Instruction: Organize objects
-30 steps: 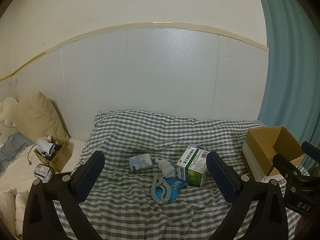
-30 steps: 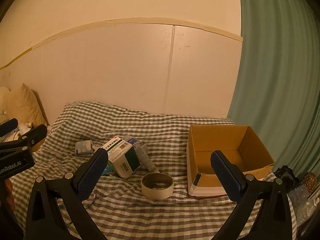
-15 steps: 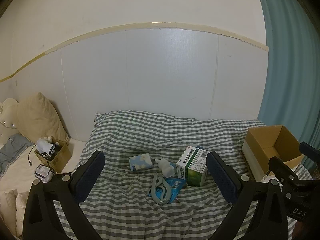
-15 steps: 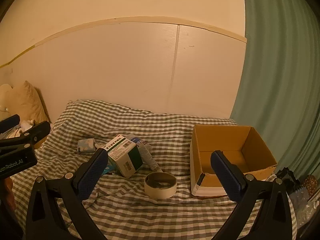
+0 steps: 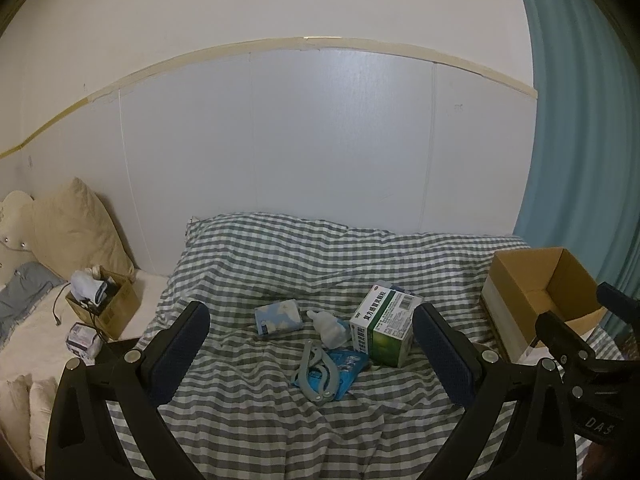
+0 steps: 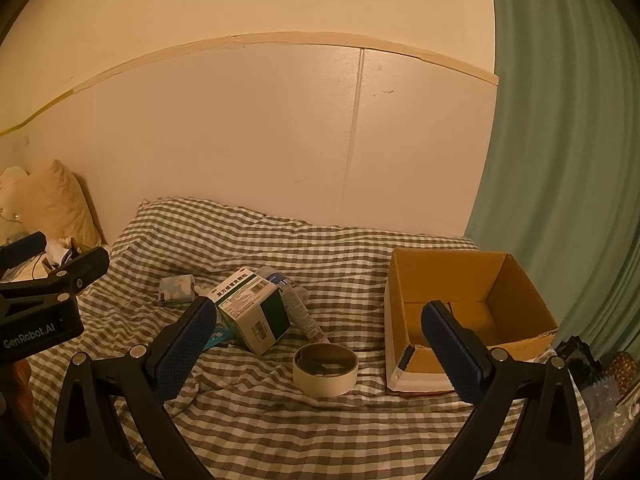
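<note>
Loose items lie on a checked bedspread: a green and white medicine box, a blue tissue pack, a white bottle, a grey clip tool on a blue packet. The right wrist view shows the box, a tube and a tape roll. An open cardboard box stands on the right, also in the left wrist view. My left gripper and right gripper are open, empty, above the bed.
A teal curtain hangs on the right. A white panelled wall backs the bed. At the left are a beige pillow and a small cardboard box of clutter. Dark items lie at the bed's right edge.
Both grippers have drifted slightly; the right wrist view has shifted so the items and the cardboard box sit a little further right. Nothing was picked up.
</note>
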`<state>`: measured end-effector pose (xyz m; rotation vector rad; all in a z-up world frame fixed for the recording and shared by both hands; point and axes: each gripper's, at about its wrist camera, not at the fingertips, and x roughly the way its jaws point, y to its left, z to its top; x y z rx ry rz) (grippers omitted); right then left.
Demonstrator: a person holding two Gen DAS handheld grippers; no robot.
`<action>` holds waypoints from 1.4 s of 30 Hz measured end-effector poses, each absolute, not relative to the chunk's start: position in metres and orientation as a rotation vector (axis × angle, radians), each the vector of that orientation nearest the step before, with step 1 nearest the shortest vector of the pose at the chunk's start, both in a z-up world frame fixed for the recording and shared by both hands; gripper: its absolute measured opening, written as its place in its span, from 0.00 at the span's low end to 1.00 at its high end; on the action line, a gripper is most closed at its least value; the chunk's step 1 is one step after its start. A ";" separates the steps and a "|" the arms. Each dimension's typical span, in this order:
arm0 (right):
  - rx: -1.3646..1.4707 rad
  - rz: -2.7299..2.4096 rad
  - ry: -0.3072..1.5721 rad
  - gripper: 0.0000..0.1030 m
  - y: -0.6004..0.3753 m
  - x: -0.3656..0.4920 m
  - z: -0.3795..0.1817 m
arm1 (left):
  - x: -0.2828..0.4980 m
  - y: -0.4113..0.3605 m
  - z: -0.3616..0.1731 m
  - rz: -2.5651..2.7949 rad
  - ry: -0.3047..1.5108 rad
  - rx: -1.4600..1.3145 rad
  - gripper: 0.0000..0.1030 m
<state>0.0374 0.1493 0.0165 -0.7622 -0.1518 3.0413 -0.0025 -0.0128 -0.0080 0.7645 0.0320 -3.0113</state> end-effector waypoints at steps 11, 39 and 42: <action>-0.789 3.040 -0.167 1.00 0.149 0.036 0.015 | -0.005 -0.011 -0.008 -3.008 -0.002 0.765 1.00; -1.000 2.983 -0.168 1.00 0.150 0.003 -0.024 | -0.044 -0.026 -0.057 -2.916 -0.054 1.031 1.00; -1.152 2.931 -0.116 1.00 0.152 -0.015 -0.046 | -0.059 -0.026 -0.084 -2.864 -0.064 1.170 1.00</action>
